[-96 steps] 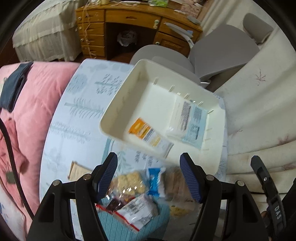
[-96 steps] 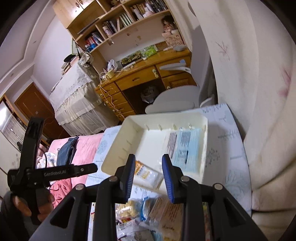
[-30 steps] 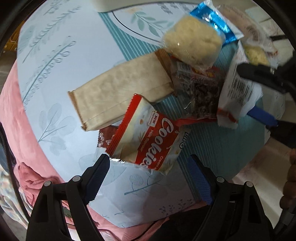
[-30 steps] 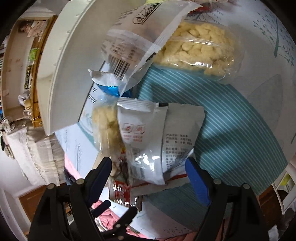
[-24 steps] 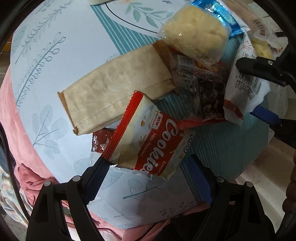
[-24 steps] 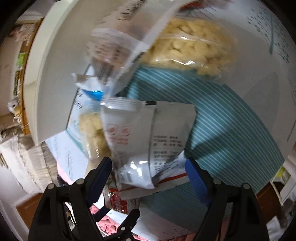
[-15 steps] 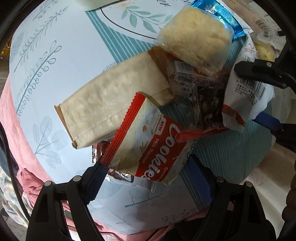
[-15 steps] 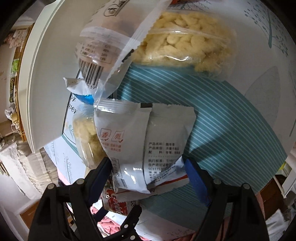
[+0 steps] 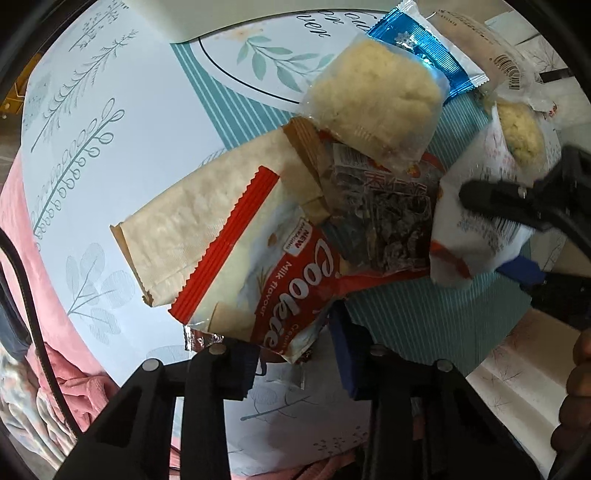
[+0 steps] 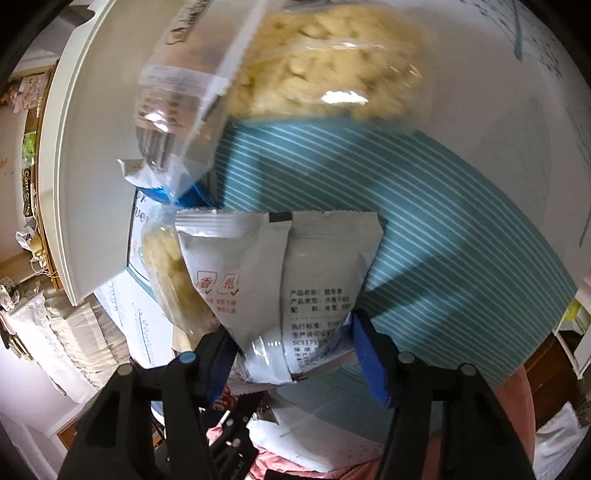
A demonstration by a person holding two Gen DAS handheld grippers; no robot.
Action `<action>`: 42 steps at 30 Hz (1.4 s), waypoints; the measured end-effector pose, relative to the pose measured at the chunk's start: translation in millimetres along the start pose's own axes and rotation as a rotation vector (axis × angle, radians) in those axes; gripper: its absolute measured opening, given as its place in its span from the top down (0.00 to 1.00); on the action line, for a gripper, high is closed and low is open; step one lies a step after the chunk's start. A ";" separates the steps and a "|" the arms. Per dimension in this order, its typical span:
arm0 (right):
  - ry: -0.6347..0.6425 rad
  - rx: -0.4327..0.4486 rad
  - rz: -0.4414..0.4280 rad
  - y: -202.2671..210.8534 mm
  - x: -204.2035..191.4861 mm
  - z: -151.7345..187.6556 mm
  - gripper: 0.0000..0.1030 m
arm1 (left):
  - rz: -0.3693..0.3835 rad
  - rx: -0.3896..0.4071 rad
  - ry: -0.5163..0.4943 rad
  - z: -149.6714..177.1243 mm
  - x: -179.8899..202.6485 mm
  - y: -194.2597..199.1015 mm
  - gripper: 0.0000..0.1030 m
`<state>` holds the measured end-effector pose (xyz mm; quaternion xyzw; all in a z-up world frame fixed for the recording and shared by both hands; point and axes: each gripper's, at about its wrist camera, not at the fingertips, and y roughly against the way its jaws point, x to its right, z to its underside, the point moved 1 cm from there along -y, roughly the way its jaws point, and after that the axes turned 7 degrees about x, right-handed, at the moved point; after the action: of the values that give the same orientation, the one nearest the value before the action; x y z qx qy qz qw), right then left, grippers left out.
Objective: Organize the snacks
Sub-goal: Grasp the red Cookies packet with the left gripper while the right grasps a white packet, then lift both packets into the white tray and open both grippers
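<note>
My left gripper (image 9: 295,347) is shut on the lower end of a red-and-white Cookies pack (image 9: 266,266), which lies over a tan paper pouch (image 9: 207,214). My right gripper (image 10: 291,350) is shut on the bottom of a white snack packet (image 10: 291,273); the same packet (image 9: 476,229) and gripper show at the right of the left wrist view. A dark dried-fruit bag (image 9: 384,218), a clear bag with a pale cake (image 9: 376,99) and a blue wrapper (image 9: 424,51) lie in the pile.
The white tray's rim (image 10: 85,155) runs along the left of the right wrist view, its corner (image 9: 162,14) at the top of the left. A clear bag of yellow puffs (image 10: 325,62) lies beyond the white packet. The tablecloth (image 10: 424,206) ends at a pink blanket (image 9: 22,206).
Both grippers have closed since half a second ago: the left on the Cookies pack, the right on the white packet. Both have also moved in closer to the pile.
</note>
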<state>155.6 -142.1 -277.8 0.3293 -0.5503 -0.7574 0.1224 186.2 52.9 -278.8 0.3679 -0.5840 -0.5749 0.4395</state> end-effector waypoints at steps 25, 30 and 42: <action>0.127 0.091 -0.073 75.7 13.0 24.8 0.42 | 0.108 0.063 0.125 28.3 -32.6 84.6 0.83; 0.221 0.141 -0.083 96.8 -6.8 17.3 0.42 | 0.144 0.131 0.182 16.2 -24.9 134.4 0.83; 0.476 0.286 -0.124 159.0 -55.0 -12.1 0.42 | 0.162 0.318 0.278 -26.2 -11.2 199.1 0.84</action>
<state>176.5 -179.0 -114.6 0.5448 -0.5862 -0.5796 0.1538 229.5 67.8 -82.9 0.4602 -0.6288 -0.3819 0.4970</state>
